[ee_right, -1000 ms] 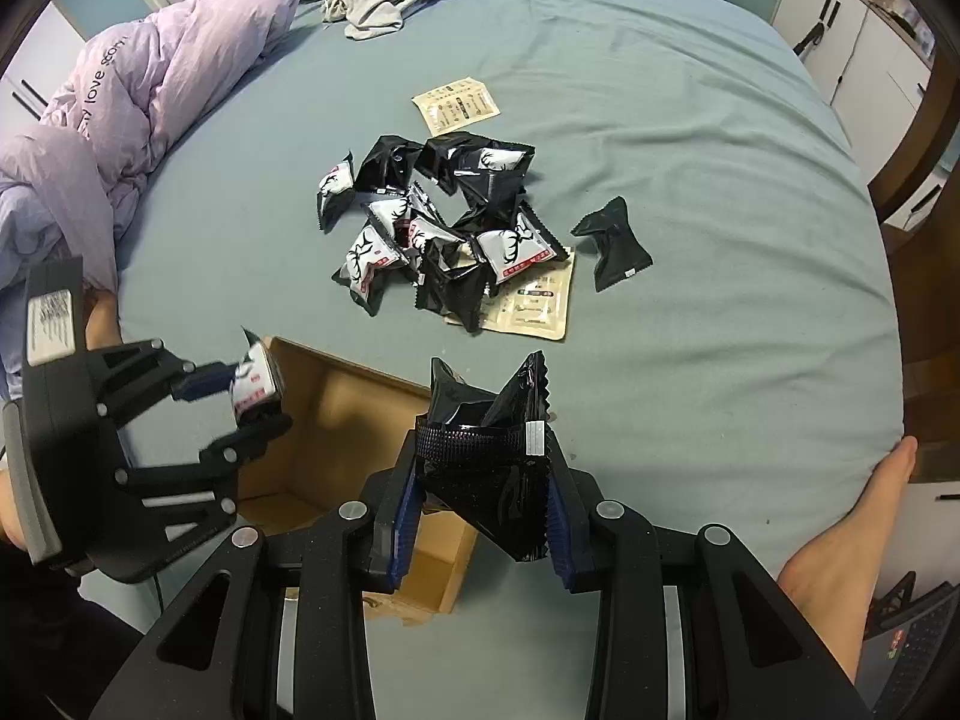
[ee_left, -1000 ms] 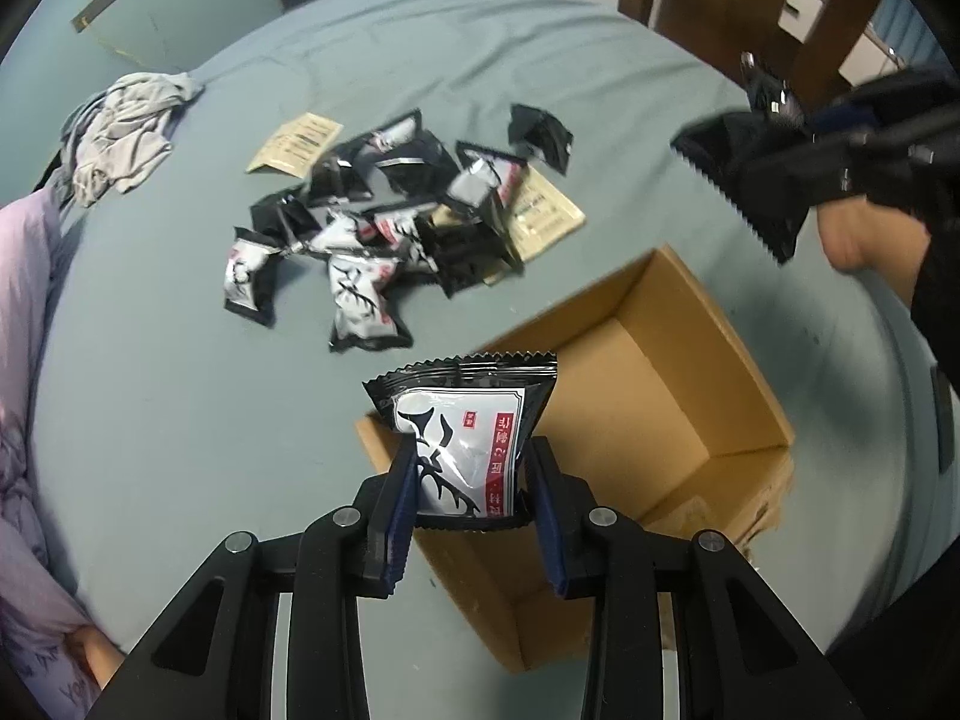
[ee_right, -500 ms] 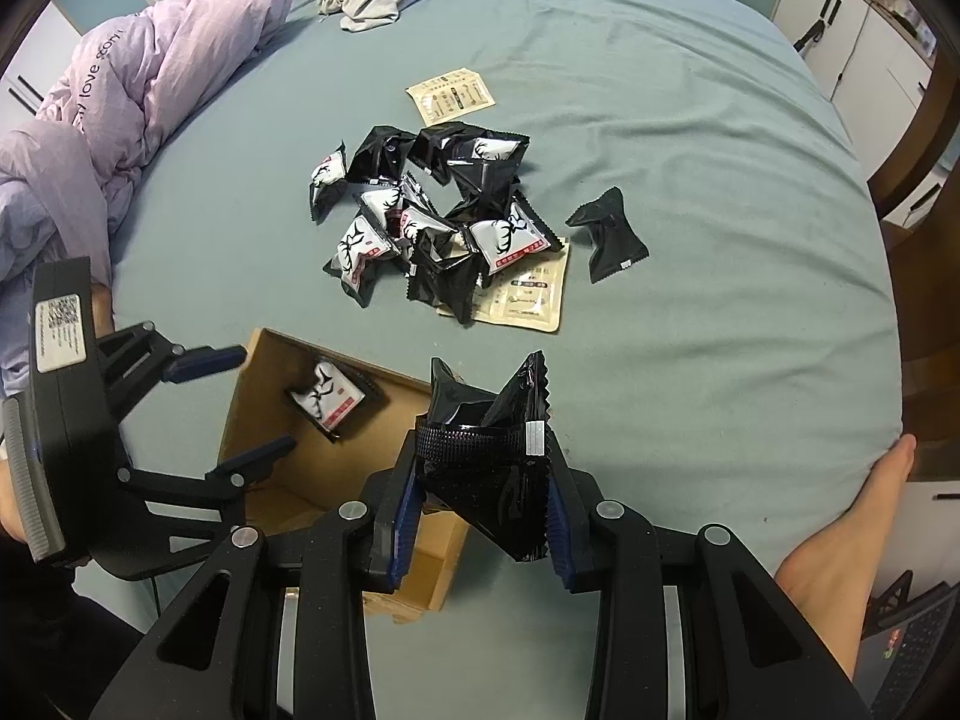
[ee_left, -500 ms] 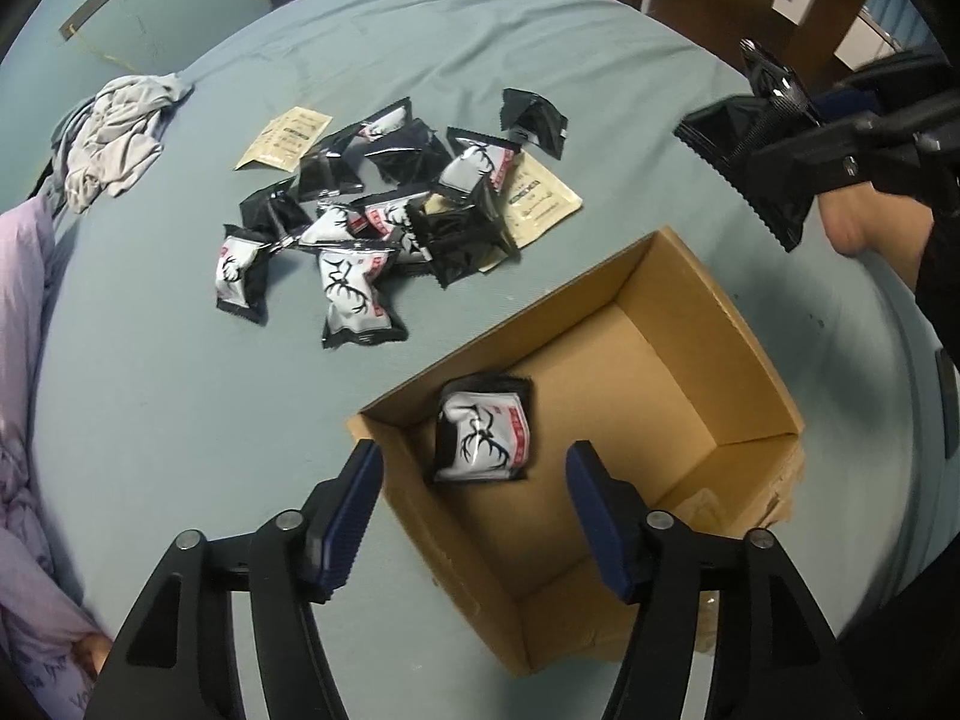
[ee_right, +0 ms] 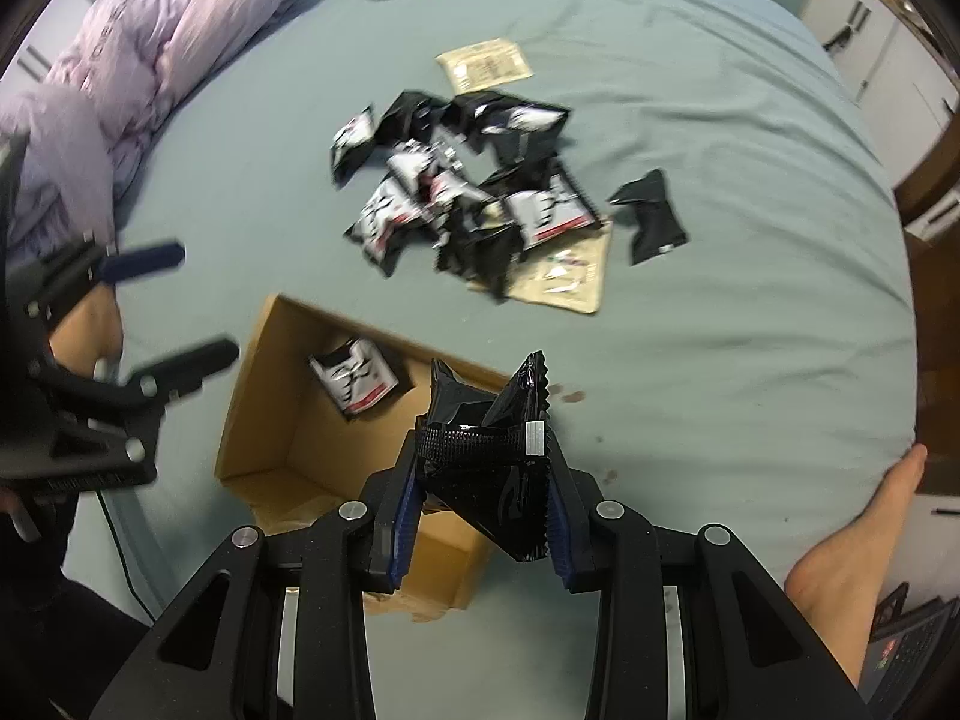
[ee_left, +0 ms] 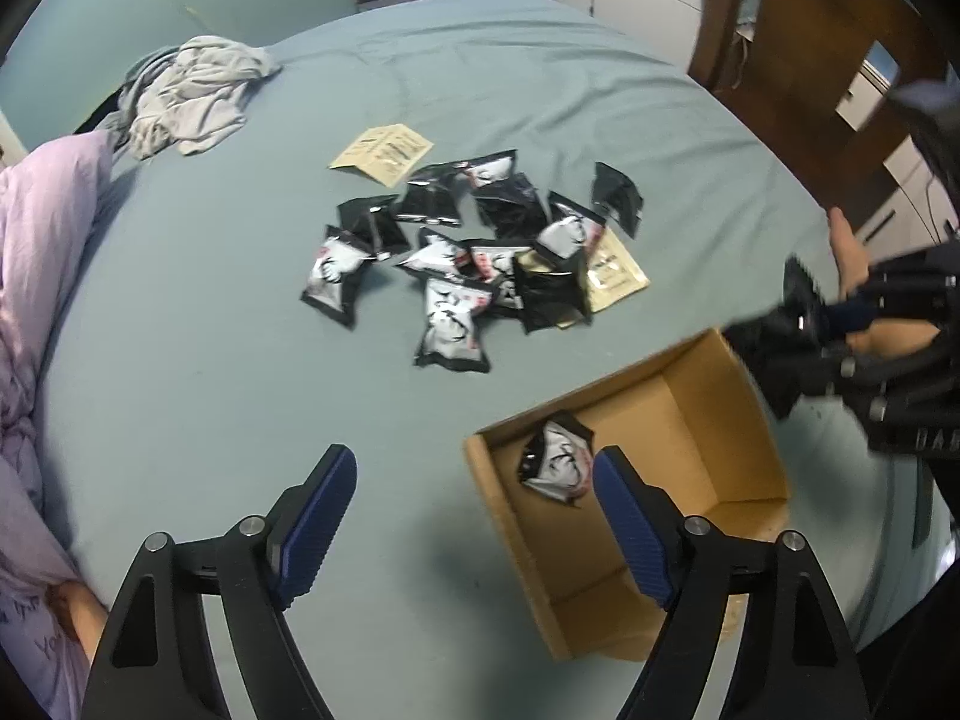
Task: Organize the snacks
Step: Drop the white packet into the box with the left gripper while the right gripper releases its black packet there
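Note:
A cardboard box (ee_left: 714, 420) (ee_right: 264, 372) sits open on the blue-grey bed near its front edge. One black-and-white snack packet (ee_left: 558, 459) (ee_right: 355, 378) lies inside it. My left gripper (ee_left: 474, 510) (ee_right: 174, 306) hangs over the box's left edge, its jaws opening with nothing between them. My right gripper (ee_right: 480, 498) (ee_left: 798, 336) is shut on a black snack packet (ee_right: 486, 456) above the box's right side. A pile of several more snack packets (ee_left: 474, 252) (ee_right: 456, 192) lies mid-bed.
Two beige sachets (ee_left: 384, 153) (ee_left: 615, 270) lie by the pile. A grey garment (ee_left: 192, 96) and a lilac duvet (ee_right: 120, 72) sit at the far left. A bare foot (ee_right: 852, 546) rests at the bed's right edge. Wooden furniture (ee_left: 798, 60) stands behind.
My left gripper opened and dropped its packet into the box, then drew up and to the left. My right gripper, still holding its black packet, moved closer over the box.

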